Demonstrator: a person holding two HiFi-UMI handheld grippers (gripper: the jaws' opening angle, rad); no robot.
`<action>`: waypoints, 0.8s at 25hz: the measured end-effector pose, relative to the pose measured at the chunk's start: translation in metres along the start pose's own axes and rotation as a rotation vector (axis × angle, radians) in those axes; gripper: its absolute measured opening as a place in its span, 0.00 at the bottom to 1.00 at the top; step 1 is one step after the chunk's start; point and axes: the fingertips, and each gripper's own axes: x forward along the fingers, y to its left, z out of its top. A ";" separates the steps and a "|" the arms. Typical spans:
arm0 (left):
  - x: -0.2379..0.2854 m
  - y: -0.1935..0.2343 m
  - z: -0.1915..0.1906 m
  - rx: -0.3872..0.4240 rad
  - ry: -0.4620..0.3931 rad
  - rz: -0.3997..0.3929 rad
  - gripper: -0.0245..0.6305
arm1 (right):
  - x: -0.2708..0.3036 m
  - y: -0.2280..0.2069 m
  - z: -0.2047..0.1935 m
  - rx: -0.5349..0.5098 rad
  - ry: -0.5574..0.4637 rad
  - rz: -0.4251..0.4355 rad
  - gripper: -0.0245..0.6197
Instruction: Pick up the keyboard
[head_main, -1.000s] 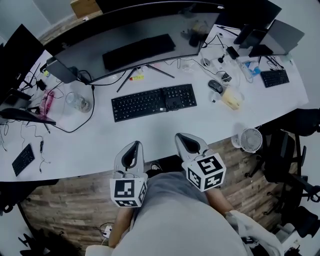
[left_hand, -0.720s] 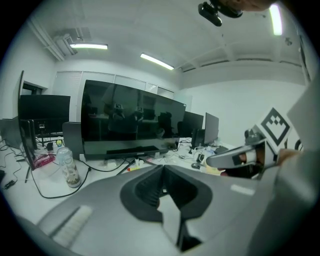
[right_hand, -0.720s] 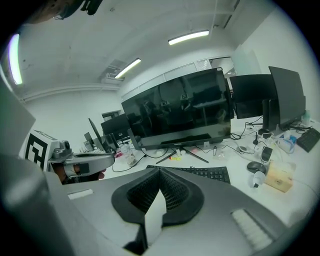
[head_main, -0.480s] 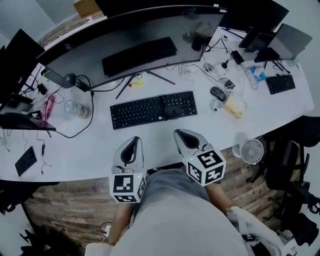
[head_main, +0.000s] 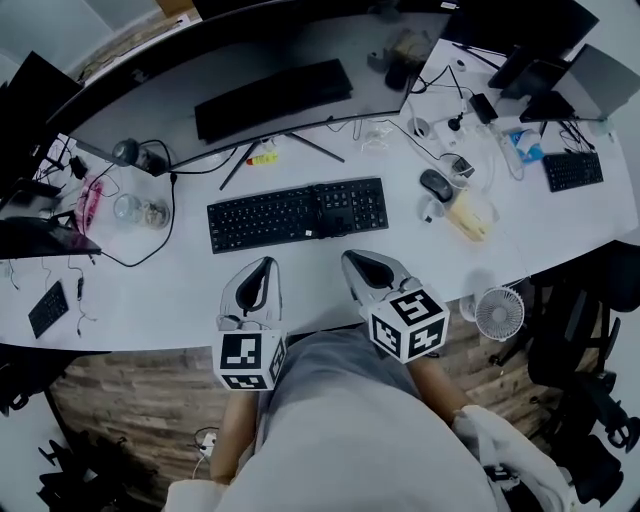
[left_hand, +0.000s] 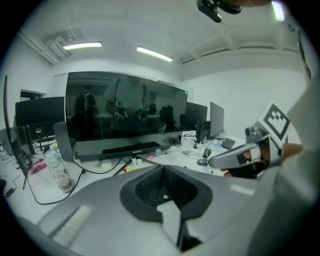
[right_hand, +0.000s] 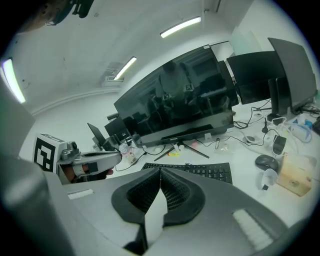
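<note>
The black keyboard (head_main: 298, 214) lies flat on the white surface (head_main: 160, 290), in front of the curved monitor (head_main: 170, 85), untouched. The left gripper (head_main: 262, 264) and right gripper (head_main: 354, 260) hover over the surface's near edge, short of the keyboard, side by side. Both have their fingers closed on nothing (pads meeting in each gripper view).

The white desk (head_main: 180, 295) carries a black keyboard (head_main: 298, 214), a mouse (head_main: 436, 185) and a glass jar (head_main: 136, 211).

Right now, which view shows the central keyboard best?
The head view: the whole keyboard lies in sight from above. The right gripper view shows only a strip past its jaws; the left gripper view shows none.
</note>
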 end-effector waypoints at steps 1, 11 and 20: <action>0.004 0.000 0.000 0.011 0.006 0.003 0.04 | 0.001 -0.003 -0.002 0.012 0.006 0.007 0.03; 0.039 0.021 -0.015 0.067 0.081 0.005 0.04 | 0.033 -0.017 -0.032 0.109 0.070 0.040 0.05; 0.075 0.031 -0.024 0.152 0.140 -0.047 0.04 | 0.068 -0.024 -0.062 0.325 0.079 0.046 0.10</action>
